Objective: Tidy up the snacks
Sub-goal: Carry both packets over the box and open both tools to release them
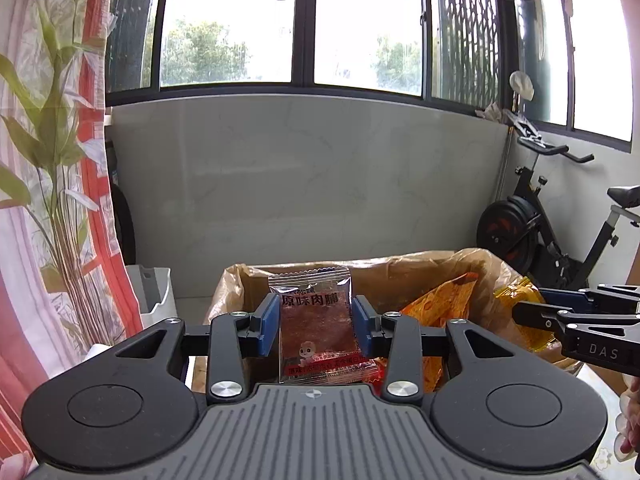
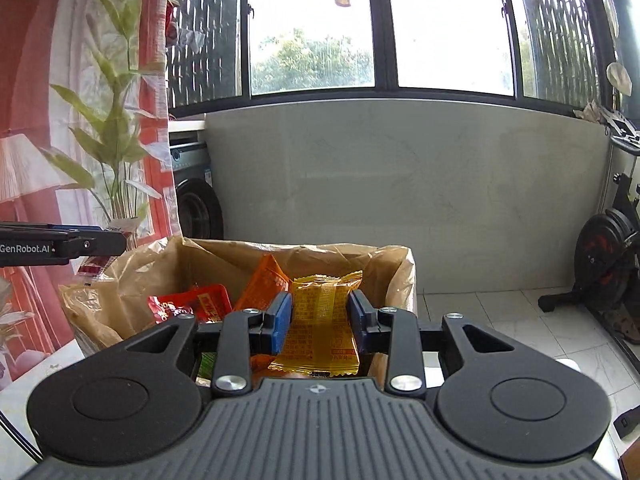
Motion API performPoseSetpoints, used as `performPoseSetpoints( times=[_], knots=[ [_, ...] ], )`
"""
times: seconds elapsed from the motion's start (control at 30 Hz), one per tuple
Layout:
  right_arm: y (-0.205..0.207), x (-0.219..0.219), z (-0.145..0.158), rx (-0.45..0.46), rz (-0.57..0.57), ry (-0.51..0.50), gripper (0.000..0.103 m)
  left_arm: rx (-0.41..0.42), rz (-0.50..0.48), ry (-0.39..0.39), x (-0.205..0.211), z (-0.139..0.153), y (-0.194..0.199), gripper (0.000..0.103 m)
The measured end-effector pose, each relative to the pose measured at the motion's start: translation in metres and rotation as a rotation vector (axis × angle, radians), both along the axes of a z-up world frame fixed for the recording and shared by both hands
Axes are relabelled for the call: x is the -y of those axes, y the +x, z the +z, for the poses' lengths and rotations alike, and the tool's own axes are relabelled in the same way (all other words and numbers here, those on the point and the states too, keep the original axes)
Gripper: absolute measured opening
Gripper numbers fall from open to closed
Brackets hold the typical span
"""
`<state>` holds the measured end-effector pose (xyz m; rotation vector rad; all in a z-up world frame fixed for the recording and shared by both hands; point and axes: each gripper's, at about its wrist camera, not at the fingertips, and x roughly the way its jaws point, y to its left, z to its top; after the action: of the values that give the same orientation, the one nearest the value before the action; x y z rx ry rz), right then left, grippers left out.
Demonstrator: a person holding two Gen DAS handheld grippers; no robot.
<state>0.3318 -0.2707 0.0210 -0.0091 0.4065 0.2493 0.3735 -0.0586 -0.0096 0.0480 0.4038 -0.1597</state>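
Observation:
My left gripper [image 1: 314, 324] is shut on a clear-and-red dried meat packet [image 1: 316, 320], held upright over the near edge of a cardboard box [image 1: 304, 270] lined with a tan plastic bag. My right gripper [image 2: 320, 322] is shut on a yellow snack packet [image 2: 322, 324], held upright above the same box [image 2: 224, 248]. Inside the box lie an orange packet [image 2: 262, 284] and a red packet [image 2: 192, 304]. The orange packet also shows in the left wrist view [image 1: 440, 304]. The right gripper appears at the right of the left wrist view [image 1: 576, 320], the left gripper at the left of the right wrist view [image 2: 80, 242].
A floral curtain [image 1: 52, 184] hangs at the left. A white bin [image 1: 156, 296] stands left of the box. An exercise bike [image 1: 552, 224] stands at the right by a grey wall under windows. A washing machine [image 2: 192, 196] sits behind the curtain.

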Motion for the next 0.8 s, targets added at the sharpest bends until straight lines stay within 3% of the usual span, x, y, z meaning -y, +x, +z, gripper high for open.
performPoseSetpoints(
  times=[0.27, 0.8],
  knots=[
    [0.009, -0.005, -0.009, -0.058, 0.009, -0.031, 0.034, -0.074, 0.013, 0.040, 0.009, -0.016, 0.021, 0.042],
    [0.012, -0.004, -0.015, -0.108, -0.008, -0.038, 0.034, -0.114, 0.020, 0.083, -0.004, -0.028, 0.026, 0.042]
  ],
)
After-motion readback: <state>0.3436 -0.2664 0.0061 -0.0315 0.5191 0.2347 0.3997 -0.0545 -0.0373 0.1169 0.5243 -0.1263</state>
